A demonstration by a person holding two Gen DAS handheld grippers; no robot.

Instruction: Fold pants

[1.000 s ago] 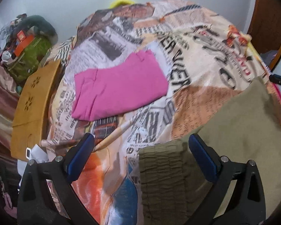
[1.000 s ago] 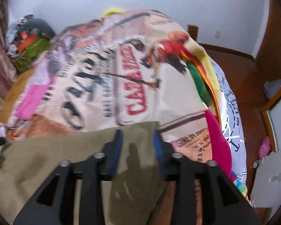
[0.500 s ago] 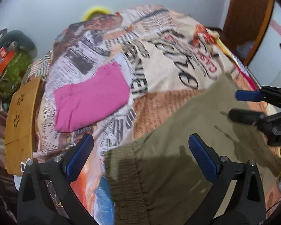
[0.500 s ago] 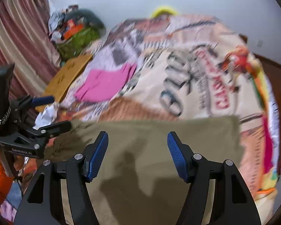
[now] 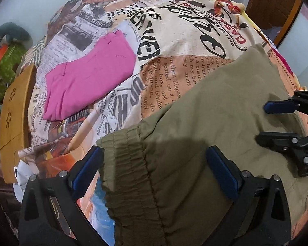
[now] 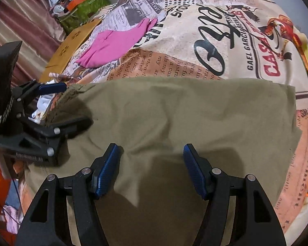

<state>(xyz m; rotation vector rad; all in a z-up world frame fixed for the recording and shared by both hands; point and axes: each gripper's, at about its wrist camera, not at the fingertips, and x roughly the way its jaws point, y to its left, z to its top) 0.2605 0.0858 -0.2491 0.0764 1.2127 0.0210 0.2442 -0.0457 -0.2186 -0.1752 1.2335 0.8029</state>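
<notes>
Olive pants [image 5: 195, 143] lie flat across the near side of a bed, elastic waistband at the left. My left gripper [image 5: 154, 153] is open just above that waistband, one blue pad past its left edge, the other over the cloth. In the right wrist view the pants [image 6: 184, 112] spread wide. My right gripper [image 6: 151, 149] is open over their near middle, nothing pinched. Each gripper shows in the other's view: the right gripper [image 5: 262, 122] at the right edge, the left gripper [image 6: 71, 104] at the waistband end.
A folded pink garment [image 5: 88, 82] rests farther back on the newspaper-print bedcover [image 5: 195, 41]. A wooden board [image 5: 12, 112] runs along the bed's left side, with a pile of bags [image 6: 80, 2] behind it. A wooden door [image 5: 273, 6] stands at the far right.
Both grippers have sunk closer to the olive pants. The right gripper swung left along the cloth and its jaws widened. The left gripper shifted right, over the waistband.
</notes>
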